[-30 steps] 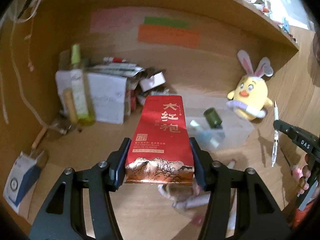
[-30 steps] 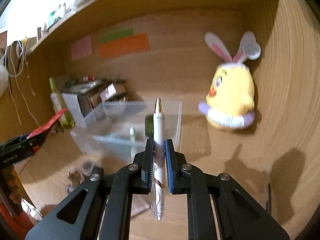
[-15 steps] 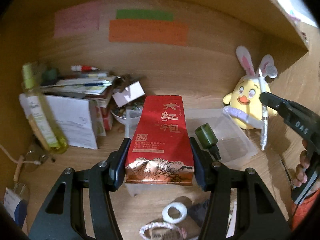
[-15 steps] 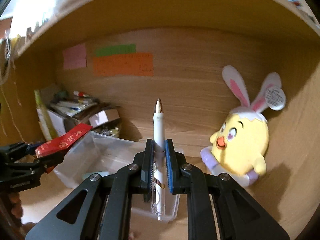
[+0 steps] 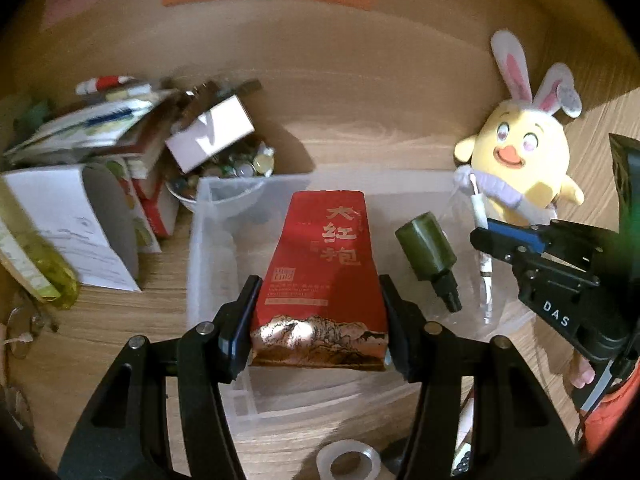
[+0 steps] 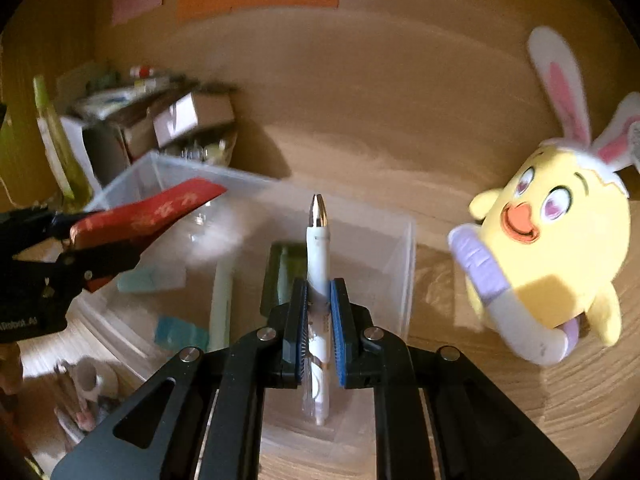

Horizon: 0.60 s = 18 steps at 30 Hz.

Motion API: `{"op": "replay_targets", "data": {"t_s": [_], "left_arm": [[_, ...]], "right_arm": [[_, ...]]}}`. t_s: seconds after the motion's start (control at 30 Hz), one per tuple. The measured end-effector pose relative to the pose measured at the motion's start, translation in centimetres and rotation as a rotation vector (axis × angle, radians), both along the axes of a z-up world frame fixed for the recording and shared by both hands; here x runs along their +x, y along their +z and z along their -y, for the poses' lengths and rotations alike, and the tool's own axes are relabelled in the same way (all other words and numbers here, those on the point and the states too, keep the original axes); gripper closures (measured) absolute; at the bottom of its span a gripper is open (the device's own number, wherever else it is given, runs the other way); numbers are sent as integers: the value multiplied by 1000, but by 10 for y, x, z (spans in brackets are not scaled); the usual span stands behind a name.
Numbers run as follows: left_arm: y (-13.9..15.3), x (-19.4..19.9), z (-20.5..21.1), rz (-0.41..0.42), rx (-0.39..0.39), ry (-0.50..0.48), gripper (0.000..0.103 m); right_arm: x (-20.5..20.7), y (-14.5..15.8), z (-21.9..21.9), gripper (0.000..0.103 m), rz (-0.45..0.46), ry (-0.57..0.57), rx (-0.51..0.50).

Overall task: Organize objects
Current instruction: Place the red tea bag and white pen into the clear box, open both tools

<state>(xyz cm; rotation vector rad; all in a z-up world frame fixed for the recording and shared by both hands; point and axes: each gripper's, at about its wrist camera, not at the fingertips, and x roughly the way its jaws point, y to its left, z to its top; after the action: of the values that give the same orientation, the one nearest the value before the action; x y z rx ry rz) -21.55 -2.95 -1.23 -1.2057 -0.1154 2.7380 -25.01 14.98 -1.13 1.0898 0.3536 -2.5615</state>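
Left wrist view: the left gripper (image 5: 318, 320) pinches a red tea pack (image 5: 322, 276) by its sides, above the clear bin (image 5: 208, 248). A green bottle (image 5: 428, 254) lies inside the bin, right of the pack. Right wrist view: the right gripper (image 6: 319, 316) is clamped on a white pen (image 6: 318, 276), tip pointing away, over the bin's near right part. A yellow chick plush (image 6: 556, 248) sits just right of the bin; boxes (image 5: 92, 184) crowd the far left.
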Motion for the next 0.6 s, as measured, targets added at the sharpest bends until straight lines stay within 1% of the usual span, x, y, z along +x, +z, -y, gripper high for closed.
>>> {"op": "replay_targets", "data": {"t_s": [0.13,0.2,0.33,0.4,0.47,0.5,0.57,0.6], "left_arm": [[-9,-5,-2,38,3,-21,47],[-9,-5,-4,41,-12,-23,47],[-5,0,-3,40,4,-38,46],[0,6,-1,25,-2,-34,45],[7,12,2,7,-4,-27,38],[11,16,4,-5,-3,-22,36],[19,25,7,-33,-3,-13,28],[23,30,9,-47,-5,-8,26]], "right_arm": [[-5,-10,2,93,47,18,20],[-7,-14,2,92,65,12,23],[-7,-16,2,92,82,1,39],[-6,-14,3,89,85,-1,41],[-1,-9,0,75,77,-7,32],[4,-4,-2,71,61,-10,18],[12,5,-5,58,38,-12,0],[18,11,-8,55,25,-12,-12]]}}
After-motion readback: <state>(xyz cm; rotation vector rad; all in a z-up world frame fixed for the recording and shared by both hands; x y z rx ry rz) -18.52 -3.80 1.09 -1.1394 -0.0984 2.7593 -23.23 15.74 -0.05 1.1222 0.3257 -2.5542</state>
